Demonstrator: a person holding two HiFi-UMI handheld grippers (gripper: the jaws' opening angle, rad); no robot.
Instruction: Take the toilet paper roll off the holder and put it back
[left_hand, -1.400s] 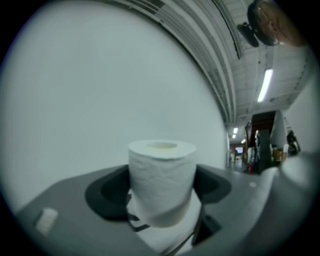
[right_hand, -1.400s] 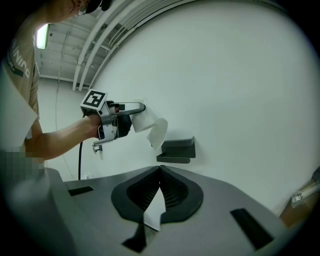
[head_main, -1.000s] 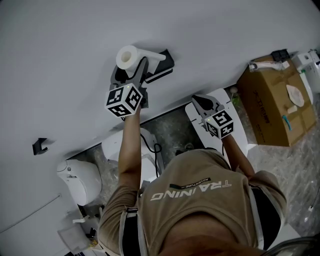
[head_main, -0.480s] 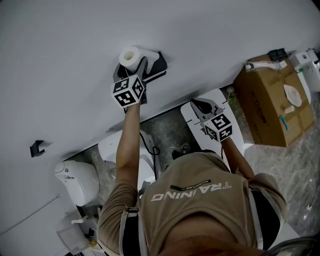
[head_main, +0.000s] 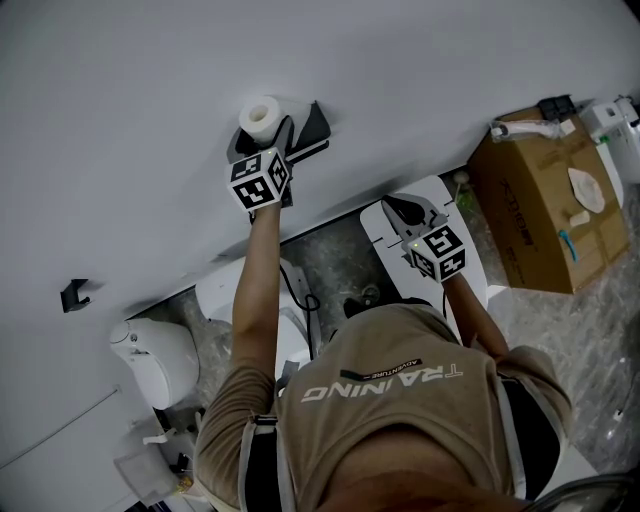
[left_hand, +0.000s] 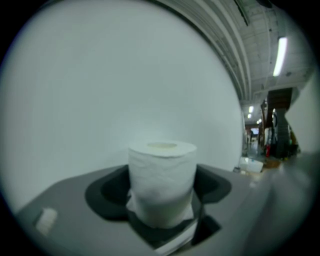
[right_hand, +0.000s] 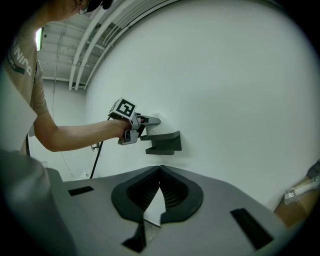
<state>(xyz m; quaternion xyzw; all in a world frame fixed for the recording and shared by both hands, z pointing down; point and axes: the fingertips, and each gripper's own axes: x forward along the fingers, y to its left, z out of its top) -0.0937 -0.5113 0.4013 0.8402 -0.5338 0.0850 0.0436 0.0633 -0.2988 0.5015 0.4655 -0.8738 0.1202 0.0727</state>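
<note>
A white toilet paper roll (head_main: 260, 116) (left_hand: 161, 182) stands between the jaws of my left gripper (head_main: 262, 136) (left_hand: 161, 200), which is shut on its sides. The roll is held against the white wall, just left of the dark holder (head_main: 316, 131) (right_hand: 164, 141) mounted there. In the right gripper view the left gripper (right_hand: 131, 123) sits at the holder's upper left. My right gripper (head_main: 404, 211) (right_hand: 160, 169) hangs lower and to the right, away from the wall. Its jaws are shut with nothing between them.
A cardboard box (head_main: 543, 205) stands on the floor at the right. Below the right gripper lies a white panel (head_main: 473, 262). A white toilet-like fixture (head_main: 160, 357) sits at the lower left, and a small black hook (head_main: 75, 293) is on the wall.
The left gripper has carried the roll slightly up and closer to the wall beside the holder. Over the last half second it has barely moved. The right gripper stays shut.
</note>
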